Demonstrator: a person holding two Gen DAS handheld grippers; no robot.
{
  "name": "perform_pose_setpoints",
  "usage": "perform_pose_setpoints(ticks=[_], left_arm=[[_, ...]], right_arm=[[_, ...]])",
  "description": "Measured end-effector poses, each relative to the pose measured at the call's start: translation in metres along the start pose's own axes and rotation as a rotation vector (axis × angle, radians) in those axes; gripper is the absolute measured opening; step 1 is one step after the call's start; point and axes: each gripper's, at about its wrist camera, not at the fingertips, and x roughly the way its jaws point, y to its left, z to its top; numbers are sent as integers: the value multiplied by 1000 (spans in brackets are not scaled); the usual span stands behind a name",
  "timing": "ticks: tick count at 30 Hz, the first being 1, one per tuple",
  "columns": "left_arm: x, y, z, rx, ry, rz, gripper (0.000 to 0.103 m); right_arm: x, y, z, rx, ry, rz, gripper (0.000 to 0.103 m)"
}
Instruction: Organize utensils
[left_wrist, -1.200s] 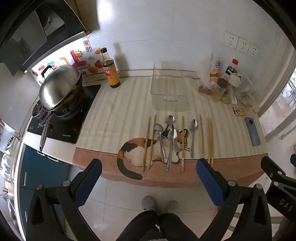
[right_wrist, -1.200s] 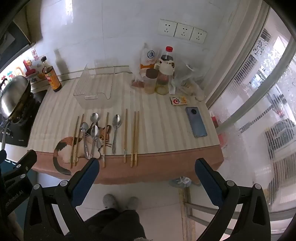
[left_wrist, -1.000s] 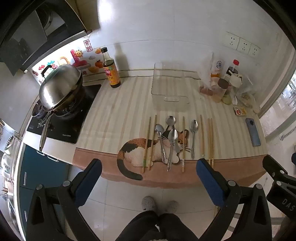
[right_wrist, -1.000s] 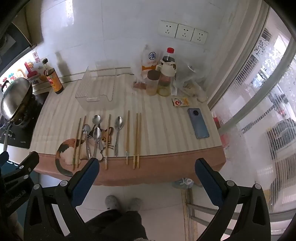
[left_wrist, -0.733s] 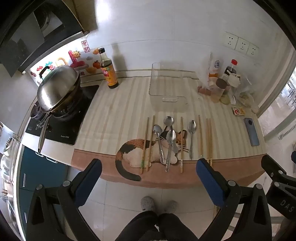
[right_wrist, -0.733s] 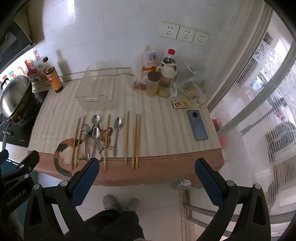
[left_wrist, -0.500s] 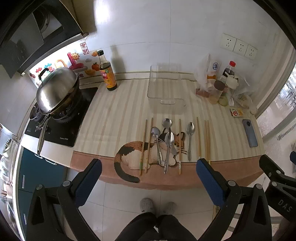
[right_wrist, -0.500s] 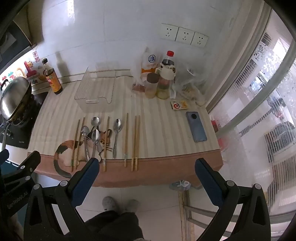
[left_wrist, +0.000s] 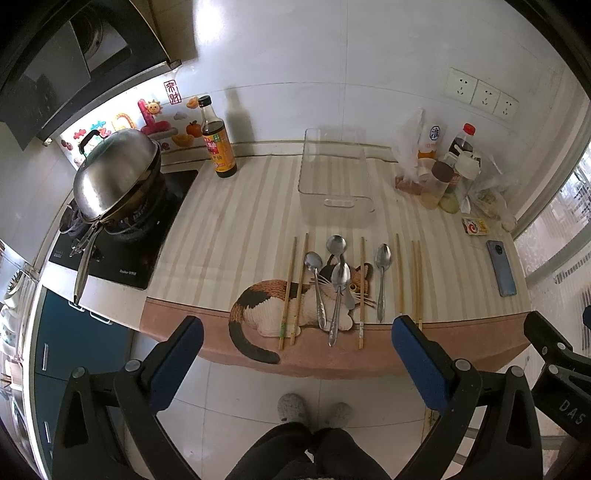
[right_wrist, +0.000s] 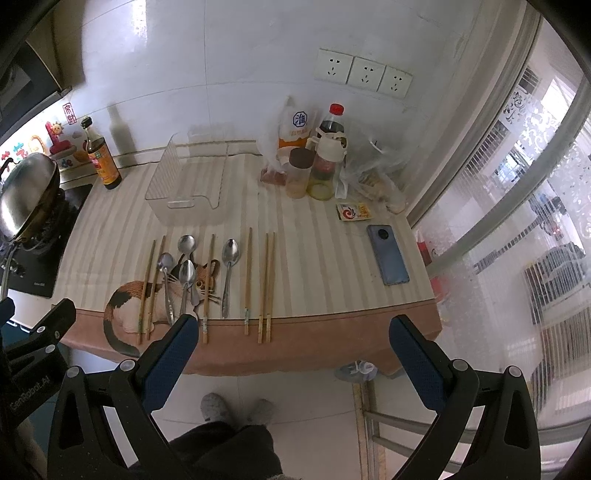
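Spoons (left_wrist: 334, 280) and chopsticks (left_wrist: 415, 280) lie in a row near the counter (left_wrist: 229, 229) front edge, unmoved, clear bin (left_wrist: 334, 177) behind. Left tongs (left_wrist: 297, 354) and right tongs (right_wrist: 291, 349) both apart, empty, slightly farther back than before.
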Motion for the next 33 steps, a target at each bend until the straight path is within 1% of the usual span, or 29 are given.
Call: perform_pose_setpoints(ticks=[33], left_arm=[[-6, -9, 1, 2, -7, -2, 103]], right_arm=[[-2, 0, -1, -3, 1, 4, 103]])
